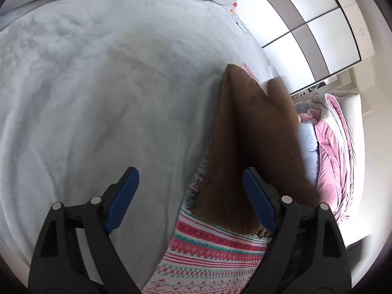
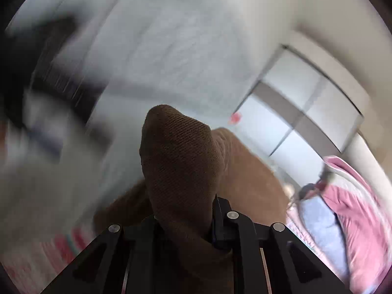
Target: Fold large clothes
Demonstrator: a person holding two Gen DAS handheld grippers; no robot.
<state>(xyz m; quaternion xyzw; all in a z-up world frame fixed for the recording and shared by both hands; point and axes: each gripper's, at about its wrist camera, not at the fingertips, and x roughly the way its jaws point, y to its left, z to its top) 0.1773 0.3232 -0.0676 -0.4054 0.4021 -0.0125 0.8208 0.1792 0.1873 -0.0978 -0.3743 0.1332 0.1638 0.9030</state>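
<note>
Left wrist view: the left gripper (image 1: 191,193) hangs with its blue-padded fingers (image 1: 123,197) spread wide and nothing between them, above a bed covered by a pale grey blanket (image 1: 103,78). A brown garment (image 1: 247,147) rises in a taut, folded ridge at the right of the bed, its lower end lying on a patterned cloth (image 1: 210,254) striped in pink, teal and white. Only this view shows the scene sharply: a wardrobe (image 1: 306,24) with white and grey panels beyond the bed, and a pile of pink bedding (image 1: 335,152) beside a pale blue item at the right.

Right wrist view: the right gripper (image 2: 183,223) is pressed together on the brown garment (image 2: 178,161), a bunched peak of ribbed fabric standing up between its fingers and hiding the pads. This view alone shows the pinch and the knit texture. The surroundings are heavily blurred; the blanket (image 2: 171,36), wardrobe (image 2: 301,103), pink bedding (image 2: 355,210) and an edge of the patterned cloth (image 2: 61,247) are recognisable only by colour.
</note>
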